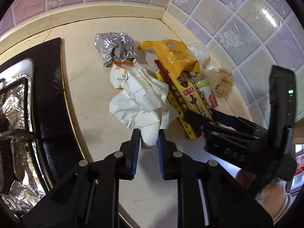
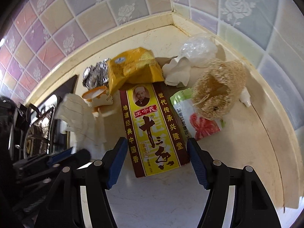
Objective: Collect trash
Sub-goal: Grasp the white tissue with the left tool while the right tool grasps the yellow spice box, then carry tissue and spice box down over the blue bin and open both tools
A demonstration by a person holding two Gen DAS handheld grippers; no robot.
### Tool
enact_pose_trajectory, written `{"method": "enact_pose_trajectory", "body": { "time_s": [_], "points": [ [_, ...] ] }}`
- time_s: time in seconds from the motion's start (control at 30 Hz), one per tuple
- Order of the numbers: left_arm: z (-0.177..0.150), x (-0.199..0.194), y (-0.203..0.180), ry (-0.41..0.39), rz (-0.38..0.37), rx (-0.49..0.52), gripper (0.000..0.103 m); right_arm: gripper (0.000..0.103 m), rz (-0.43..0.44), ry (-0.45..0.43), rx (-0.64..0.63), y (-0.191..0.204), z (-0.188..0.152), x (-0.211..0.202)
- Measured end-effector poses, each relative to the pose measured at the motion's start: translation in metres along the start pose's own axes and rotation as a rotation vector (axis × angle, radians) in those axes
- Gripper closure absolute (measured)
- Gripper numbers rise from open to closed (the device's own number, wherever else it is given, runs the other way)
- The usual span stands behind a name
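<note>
Pastel rose-patterned wall tiles (image 2: 133, 3) meet cream countertop (image 1: 91, 87)

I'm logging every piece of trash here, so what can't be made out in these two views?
- Green-white pouch: right wrist view, top hidden under the loofah scrubber.
- White paper: right wrist view, motion-blurred; held by the left tongs.
- Orange-white packet: left wrist view, mostly covered by that paper.
- Spice box: left wrist view, near end hidden by the right tongs.

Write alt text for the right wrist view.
The open right gripper straddles a yellow and red spice box on a cream counter. Behind it lie a yellow bag, foil, tissue and a loofah.
</note>
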State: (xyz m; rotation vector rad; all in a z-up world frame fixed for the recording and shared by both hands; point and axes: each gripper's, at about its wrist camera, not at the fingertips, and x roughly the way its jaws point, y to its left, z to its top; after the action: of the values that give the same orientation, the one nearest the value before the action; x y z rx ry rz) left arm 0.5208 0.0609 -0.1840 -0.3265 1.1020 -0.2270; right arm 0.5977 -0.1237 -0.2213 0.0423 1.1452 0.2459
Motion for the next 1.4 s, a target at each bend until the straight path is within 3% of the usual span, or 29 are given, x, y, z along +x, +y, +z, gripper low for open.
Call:
{"method": "enact_pose_trajectory", "body": {
  "time_s": [0.3, 0.77, 1.03, 1.4],
  "points": [
    [-0.011, -0.035, -0.002, -0.029, -0.001, 0.018, 0.088, 0.04, -0.012, -0.01, -0.041, 0.013, -0.001, 0.016],
    [-0.063, -0.087, -0.041, -0.073, -0.001, 0.074, 0.088, 0.041, 0.07, -0.072, 0.001, 0.024, -0.058, -0.062],
    [-0.117, -0.132, -0.072, -0.112, -0.002, 0.103, 0.088, 0.041, 0.127, -0.134, 0.011, 0.024, -0.127, -0.134],
    [-0.242, -0.199, -0.131, -0.165, -0.035, 0.138, 0.088, 0.041, 0.143, -0.207, 0.0, 0.0, -0.275, -0.24]
  ]
}}
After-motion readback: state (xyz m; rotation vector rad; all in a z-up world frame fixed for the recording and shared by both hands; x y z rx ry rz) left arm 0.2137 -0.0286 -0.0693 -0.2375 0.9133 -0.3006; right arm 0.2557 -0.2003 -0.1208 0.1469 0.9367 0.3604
